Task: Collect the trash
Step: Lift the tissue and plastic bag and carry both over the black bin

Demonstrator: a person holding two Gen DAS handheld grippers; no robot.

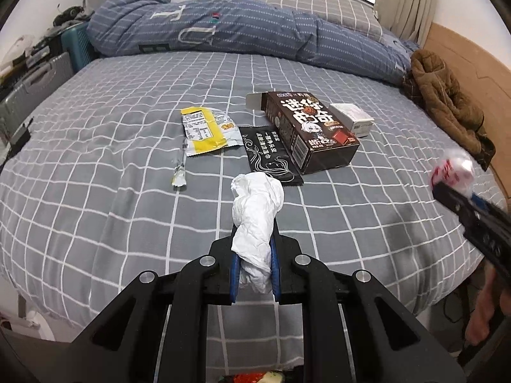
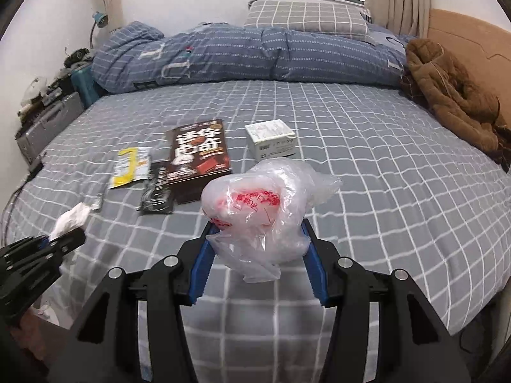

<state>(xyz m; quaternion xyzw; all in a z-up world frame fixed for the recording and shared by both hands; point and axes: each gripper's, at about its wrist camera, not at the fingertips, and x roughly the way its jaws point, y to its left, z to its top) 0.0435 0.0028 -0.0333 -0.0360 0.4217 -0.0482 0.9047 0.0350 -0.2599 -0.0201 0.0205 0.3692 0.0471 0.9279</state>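
My left gripper (image 1: 255,223) is shut on a crumpled white tissue (image 1: 257,220), held above the bed's near edge; it also shows in the right wrist view (image 2: 72,220). My right gripper (image 2: 258,223) is shut on a crumpled clear plastic bag with red print (image 2: 262,210), held above the bed; it shows at the right in the left wrist view (image 1: 453,169). On the grey checked bedsheet (image 1: 111,191) lie a yellow-white snack wrapper (image 1: 207,131), a black wipe sachet (image 1: 271,156), a dark brown box (image 1: 309,127), a small white box (image 1: 354,118) and a torn wrapper strip (image 1: 180,172).
A folded blue quilt (image 1: 223,28) and a checked pillow (image 1: 322,6) lie at the back of the bed. A brown jacket (image 1: 447,102) lies at the right by the wooden headboard (image 2: 472,41). Suitcases (image 1: 35,86) stand left of the bed.
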